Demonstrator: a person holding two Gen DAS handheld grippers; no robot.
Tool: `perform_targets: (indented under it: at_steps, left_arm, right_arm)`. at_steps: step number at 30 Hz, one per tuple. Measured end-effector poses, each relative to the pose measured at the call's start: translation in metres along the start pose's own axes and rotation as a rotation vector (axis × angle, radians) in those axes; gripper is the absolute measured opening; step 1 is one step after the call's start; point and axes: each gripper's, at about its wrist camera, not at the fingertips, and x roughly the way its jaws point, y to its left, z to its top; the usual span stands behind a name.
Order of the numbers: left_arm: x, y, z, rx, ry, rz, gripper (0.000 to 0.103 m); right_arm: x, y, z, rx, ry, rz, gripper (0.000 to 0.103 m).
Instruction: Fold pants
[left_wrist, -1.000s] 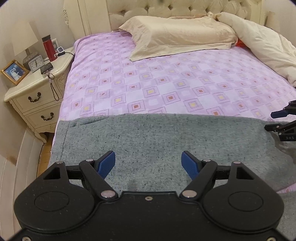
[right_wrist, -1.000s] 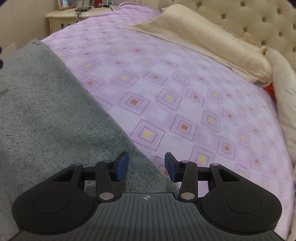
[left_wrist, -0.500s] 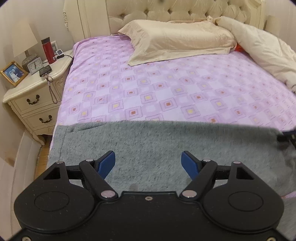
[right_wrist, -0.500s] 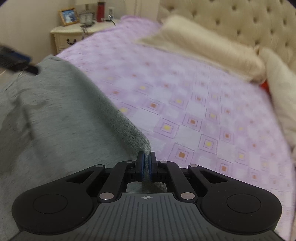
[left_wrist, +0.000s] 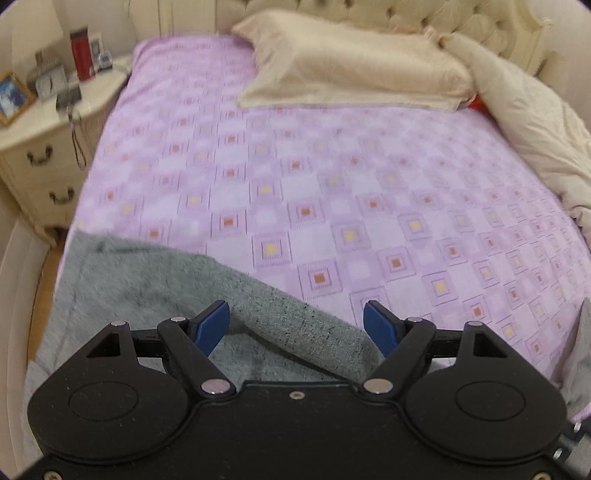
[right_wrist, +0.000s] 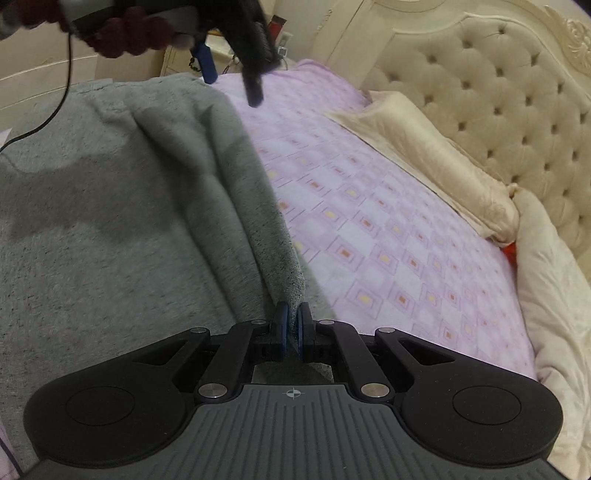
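I see the grey pants (right_wrist: 110, 206) lying across the near end of the bed (left_wrist: 332, 206), on the lilac patterned sheet, their long axis running side to side along the foot of the bed rather than toward the headboard (right_wrist: 498, 103). In the right wrist view one edge is lifted into a narrow ridge that runs from the far corner straight down to my right tool (right_wrist: 291, 328). That tool's blue pads are pressed together on the fabric, pinching the end of that raised fold, with cloth showing between and just behind them.

My left tool (left_wrist: 297, 326) stands spread wide, its two blue pads well apart. Grey fabric lies under and between them, and a rolled fold of the pants crosses diagonally beneath the gap; I cannot tell whether either pad touches it, and neither is pressing on it. In the right wrist view the same tool appears blurred at the top, above the far corner of the pants.

A cream pillow (left_wrist: 351, 62) and a bunched cream duvet (left_wrist: 528, 133) sit at the head end, well apart from the pants. A nightstand (left_wrist: 40, 147) stands beside the bed.
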Motion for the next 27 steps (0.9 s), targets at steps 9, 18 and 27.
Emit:
perform_targets:
  at_steps: [9, 18, 27]
  left_arm:
    - [0.044, 0.003, 0.014, -0.062, 0.161, 0.008, 0.081]
    - [0.075, -0.014, 0.011, -0.012, 0.277, 0.05, 0.083]
    - [0.047, -0.003, 0.002, -0.081, 0.193, 0.026, 0.009]
  right_arm:
    - [0.0, 0.007, -0.006, -0.018, -0.01, -0.001, 0.005]
    - [0.004, 0.014, -0.009, -0.037, -0.008, -0.002, 0.005]
    - [-0.015, 0.008, 0.006, 0.004, -0.073, -0.125, 0.005]
